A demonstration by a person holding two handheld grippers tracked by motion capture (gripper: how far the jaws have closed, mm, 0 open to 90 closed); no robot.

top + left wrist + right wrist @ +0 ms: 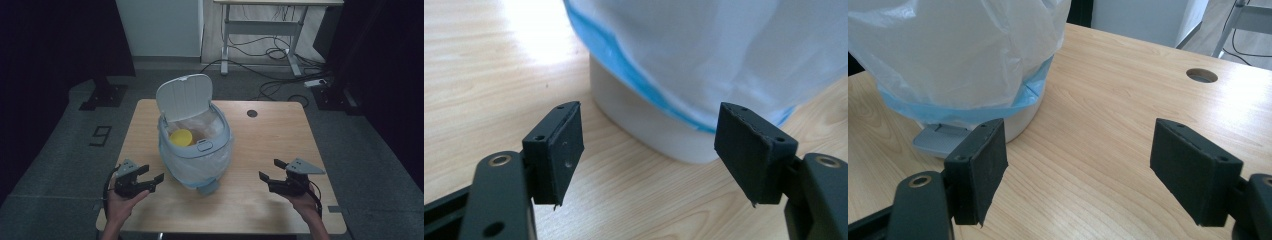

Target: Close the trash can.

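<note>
**Inspector:** Overhead first. From the high view, the waste bin (195, 145) stands at the middle of the table (280, 135). Its lid (184, 96) is tipped up at the far side, and a yellow object (181, 137) lies inside the liner bag (220, 155). The left gripper (152, 174) sits near and to the left of the bin, and the right gripper (270, 169) is well apart on the right. Both point inward, and neither holds anything.

**Assessor:** And the view from the left gripper?

**Inspector:** The left gripper's jaws stand wide, with nothing between the pads. The bin's white base (639, 115) and the blue-edged bag hang just beyond them, close but not touching.

**Assessor:** And the right gripper view?

**Inspector:** Its jaws are also apart and empty over bare wood. The bin is off to the left of that view, with its grey pedal (938, 137) showing under the bag's hem. The cable hole (1202, 75) lies far right.

**Assessor:** Which step is in hand, then?

**Inspector:** In the inspector's judgement it is the approach. The bin is open and lined, and both grippers flank it without contact. The work looks to concern either the bag or the lid, but the frames do not settle which.

**Assessor:** What does the next move call for?

**Inspector:** Probably closing in from both sides. If the bag is to be gripped, the pads must pinch the thin film alone and not the rim. The bin is light and could slide or tip, so one gripper would likely need to steady it.
</note>
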